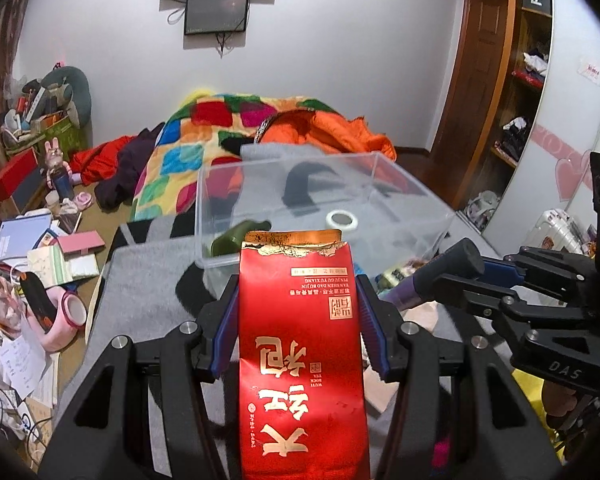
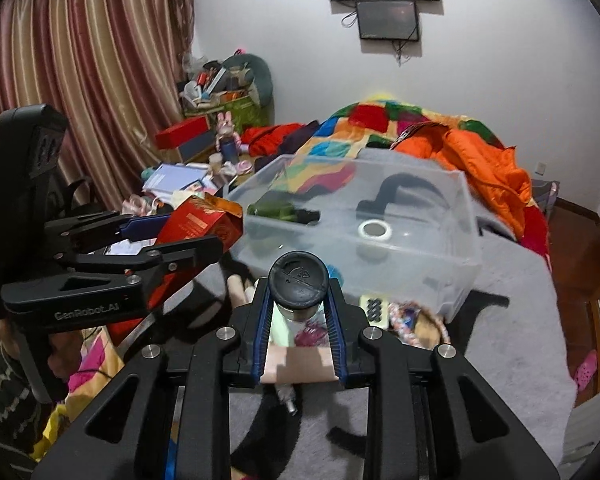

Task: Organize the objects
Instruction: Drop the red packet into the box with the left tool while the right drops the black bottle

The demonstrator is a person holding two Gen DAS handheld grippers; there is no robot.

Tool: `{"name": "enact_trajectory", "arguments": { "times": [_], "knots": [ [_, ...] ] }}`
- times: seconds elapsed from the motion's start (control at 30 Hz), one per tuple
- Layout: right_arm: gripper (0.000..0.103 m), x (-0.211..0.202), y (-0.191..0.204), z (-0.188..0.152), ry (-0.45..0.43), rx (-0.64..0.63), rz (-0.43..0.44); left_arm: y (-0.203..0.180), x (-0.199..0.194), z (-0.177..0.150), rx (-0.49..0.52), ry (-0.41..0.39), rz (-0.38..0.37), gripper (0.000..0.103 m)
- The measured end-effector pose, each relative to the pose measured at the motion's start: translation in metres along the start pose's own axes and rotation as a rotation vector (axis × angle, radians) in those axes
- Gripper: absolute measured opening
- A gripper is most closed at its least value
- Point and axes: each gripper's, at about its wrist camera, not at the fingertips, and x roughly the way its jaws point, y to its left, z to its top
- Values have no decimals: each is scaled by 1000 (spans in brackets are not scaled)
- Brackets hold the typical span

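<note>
Holding a red tea packet [image 1: 300, 344] upright, the left tongs [image 1: 298, 320] are clamped on its sides; the right tongs [image 2: 298, 312] grip a black-capped bottle [image 2: 299, 280], both raised before the clear bin [image 2: 380, 252] on the bed's grey blanket [image 2: 500, 340], ready for dropping in

bin [image 2: 440, 256] on bed | tape roll [image 2: 375, 230] in bin | blanket [image 2: 364, 120] behind bin
</note>
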Motion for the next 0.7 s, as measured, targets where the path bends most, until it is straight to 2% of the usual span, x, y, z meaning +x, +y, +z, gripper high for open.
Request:
{"name": "enact_trajectory", "arguments": {
  "times": [0.43,0.7],
  "knots": [
    [23,-10,-19,32,-97,43,-67,-13,0,38,12,-63,-2,54],
    [23,-12,-29,55,-161,74,-95,-3,8,61,-13,-87,21,54]
  ]
}}
